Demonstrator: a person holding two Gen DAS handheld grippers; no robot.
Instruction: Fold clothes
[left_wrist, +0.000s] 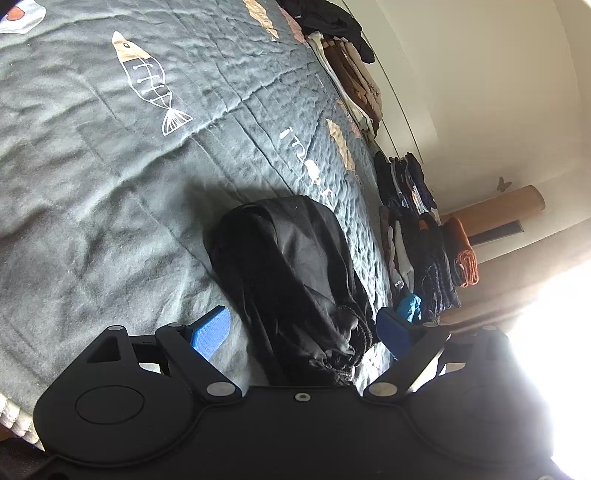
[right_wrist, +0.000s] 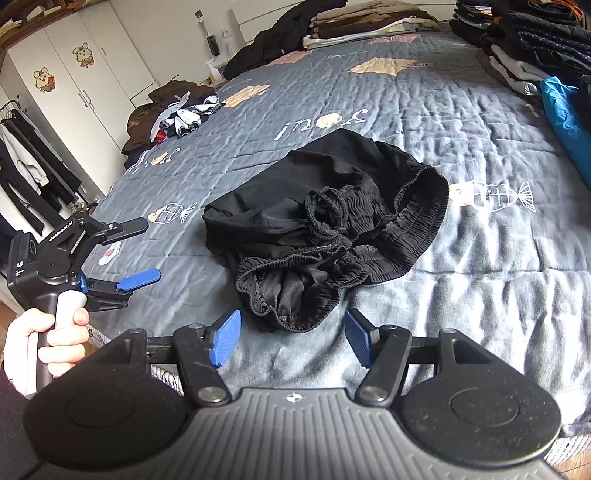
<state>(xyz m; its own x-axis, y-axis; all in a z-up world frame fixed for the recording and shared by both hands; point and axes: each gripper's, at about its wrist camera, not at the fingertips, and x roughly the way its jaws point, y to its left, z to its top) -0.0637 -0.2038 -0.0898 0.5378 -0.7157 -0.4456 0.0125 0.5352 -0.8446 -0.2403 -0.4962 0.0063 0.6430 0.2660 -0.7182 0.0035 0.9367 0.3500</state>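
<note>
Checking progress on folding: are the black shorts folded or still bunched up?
Bunched, not folded: the black shorts lie crumpled on the quilt, waistband gaping, drawstring tangled on top.

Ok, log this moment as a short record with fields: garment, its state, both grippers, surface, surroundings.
garment: black shorts with an elastic waistband and drawstring
state: crumpled in a heap, not yet folded
left gripper: open, empty, held by a hand beside the shorts
right gripper: open, empty, just short of the waistband
surface: grey quilt with a fish print
surroundings: folded stacks along the far edge, a blue garment to the right
</note>
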